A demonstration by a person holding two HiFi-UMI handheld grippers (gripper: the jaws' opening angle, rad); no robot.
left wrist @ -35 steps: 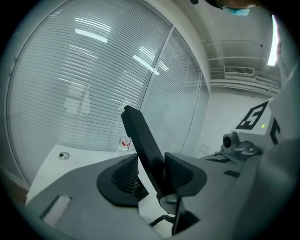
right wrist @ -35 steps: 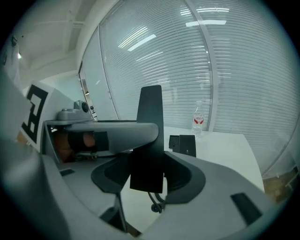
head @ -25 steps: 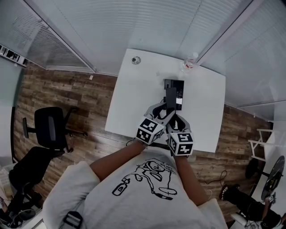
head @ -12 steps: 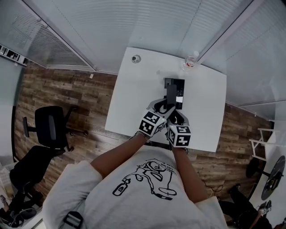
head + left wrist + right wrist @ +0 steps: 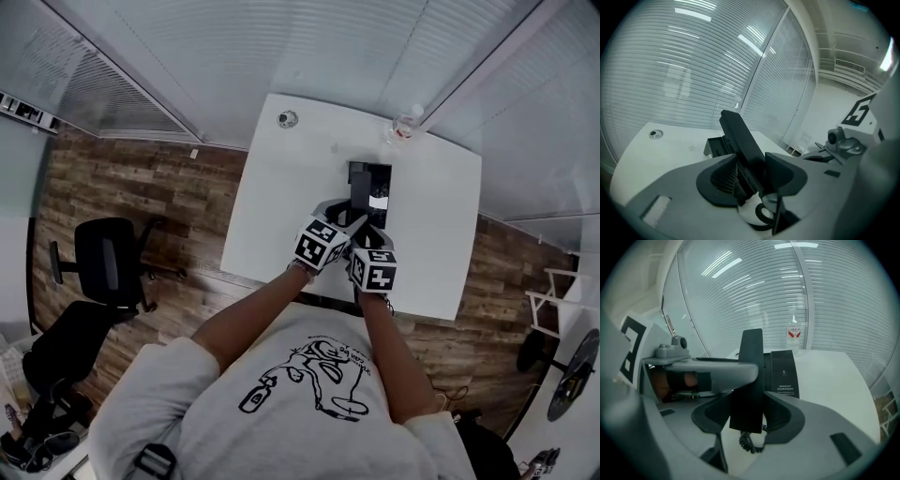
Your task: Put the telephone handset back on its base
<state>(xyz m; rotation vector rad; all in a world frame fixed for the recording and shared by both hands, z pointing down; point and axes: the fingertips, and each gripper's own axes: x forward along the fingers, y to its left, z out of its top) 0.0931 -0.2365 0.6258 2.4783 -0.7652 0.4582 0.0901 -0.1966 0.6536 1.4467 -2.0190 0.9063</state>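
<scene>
The black telephone handset [image 5: 357, 208] hangs tilted over the white table [image 5: 281, 197], just in front of its black base [image 5: 368, 178]. My left gripper [image 5: 343, 219] and right gripper [image 5: 367, 240] both grip it, side by side. In the left gripper view the handset [image 5: 740, 140] stands between the pads of the left gripper [image 5: 752, 176], whose jaws have just been opening a little. The base [image 5: 715, 145] lies beyond, and the coiled cord [image 5: 761, 213] dangles below. In the right gripper view the right gripper [image 5: 749, 416] clamps the handset [image 5: 750, 376] beside the base [image 5: 783, 373].
A water bottle [image 5: 403, 127] stands at the table's far edge, also seen as the bottle [image 5: 793, 336] behind the base. A small round disc [image 5: 287, 118] lies at the far left corner. An office chair [image 5: 103, 272] stands on the wood floor to the left. Glass walls with blinds enclose the table.
Both grippers have carried the handset forward and down, closer to the base. The handset's far end now reaches the base's near edge.
</scene>
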